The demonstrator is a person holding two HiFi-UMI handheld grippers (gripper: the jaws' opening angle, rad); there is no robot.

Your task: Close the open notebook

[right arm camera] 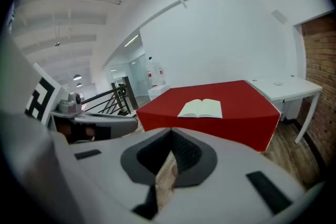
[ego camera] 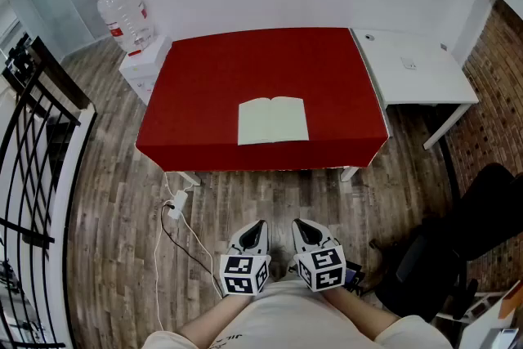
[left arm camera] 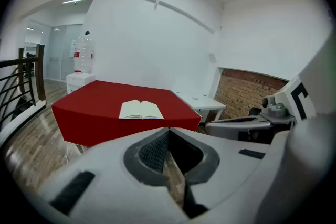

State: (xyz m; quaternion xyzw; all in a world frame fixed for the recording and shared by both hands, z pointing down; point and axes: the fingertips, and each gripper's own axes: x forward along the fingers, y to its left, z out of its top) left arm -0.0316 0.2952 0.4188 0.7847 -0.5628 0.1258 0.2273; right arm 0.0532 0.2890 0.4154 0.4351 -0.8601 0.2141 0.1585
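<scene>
We see the notebook (ego camera: 273, 120) open flat, pale pages up, near side of red tabletop (ego camera: 212, 78), white desk (ego camera: 413, 69) right, our left claw (ego camera: 254, 224) and right claw (ego camera: 300, 223) clenched empty

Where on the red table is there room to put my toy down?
The red-clothed table is bare left, right and beyond the open cream paper notebook. Only the strip between notebook and front edge is tight.

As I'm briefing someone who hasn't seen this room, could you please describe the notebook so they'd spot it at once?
Find the red-draped table beside the white desk. The notebook lies open near the table's front edge, with its pale blank pages facing up. It is the only thing on the red cloth.
</scene>
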